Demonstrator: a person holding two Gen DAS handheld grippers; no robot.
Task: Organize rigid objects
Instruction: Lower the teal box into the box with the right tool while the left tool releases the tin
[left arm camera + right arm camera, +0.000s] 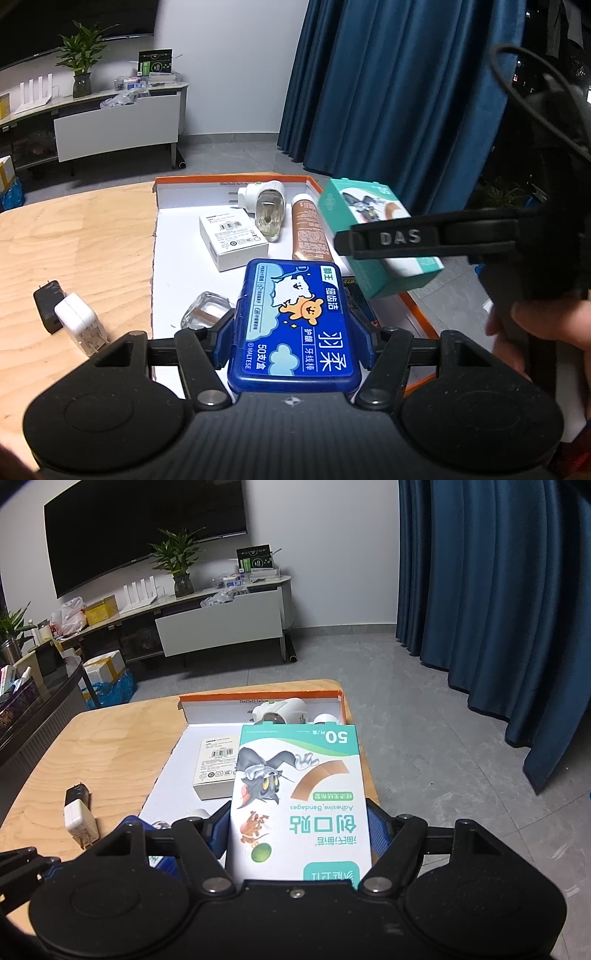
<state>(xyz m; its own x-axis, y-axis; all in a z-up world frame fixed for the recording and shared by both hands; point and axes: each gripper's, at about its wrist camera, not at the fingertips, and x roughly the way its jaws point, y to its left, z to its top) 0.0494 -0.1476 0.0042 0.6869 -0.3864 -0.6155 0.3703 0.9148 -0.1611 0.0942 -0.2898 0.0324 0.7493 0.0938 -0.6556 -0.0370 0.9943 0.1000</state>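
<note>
Blue plastic floss-pick case (295, 325) is gripped by the left gripper (295, 343) jaws above the orange-rimmed white cardboard tray (177, 258) on the wooden counter (74, 240); a teal-and-white bandage box (299, 797) is clamped in the right gripper (301, 834) jaws over the tray

Bare wooden table (85, 236) left of tray (162, 236), two adapters (62, 310) near its edge, tray's far end crowded

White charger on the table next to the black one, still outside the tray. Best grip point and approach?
Grip the white charger across its square body, not the prong end that points toward the camera. Come from above, probably along its length: the black adapter lies tight against one side, leaving no finger room there. Both grippers are full now: left holds the blue floss box, right the bandage box.
</note>
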